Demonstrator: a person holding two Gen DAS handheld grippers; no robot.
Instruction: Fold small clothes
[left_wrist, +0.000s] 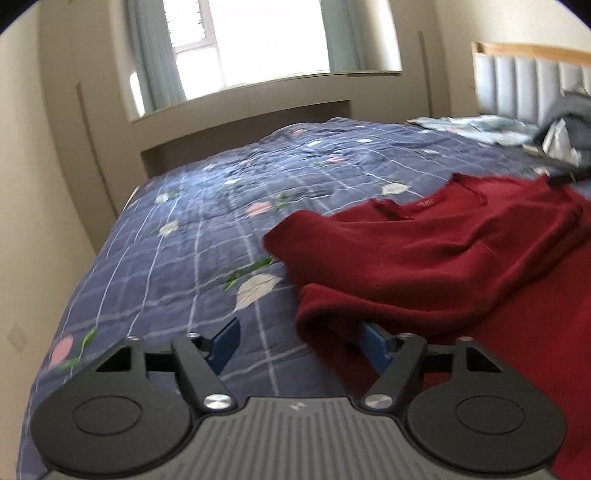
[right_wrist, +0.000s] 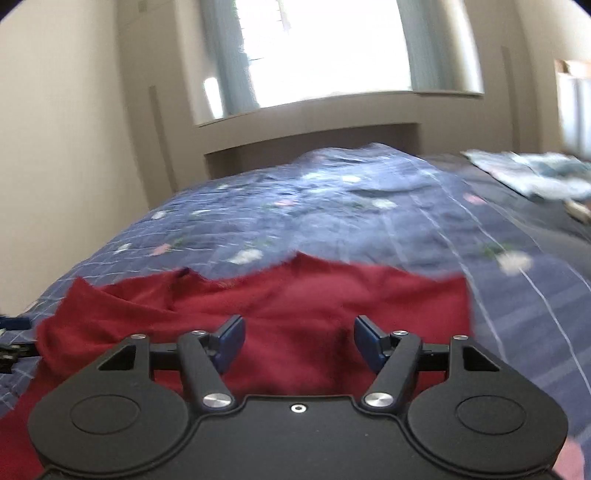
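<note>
1. The left claw (left_wrist: 301, 338) points forward and low, its jaws spread wide with nothing between them.
2. Its blue fingertips (left_wrist: 225, 341) angle inward; the right-hand one is partly hidden.
3. The right claw (right_wrist: 299, 338) is level, its jaws also wide apart and gripping nothing.
4. Both of its blue fingertips (right_wrist: 232, 338) show fully, tilted toward each other.
5. Neither arm nor hand is visible.

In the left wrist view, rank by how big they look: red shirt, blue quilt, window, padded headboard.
1. blue quilt
2. red shirt, unsure; nearness inflates it
3. window
4. padded headboard, cut by the frame edge
</note>
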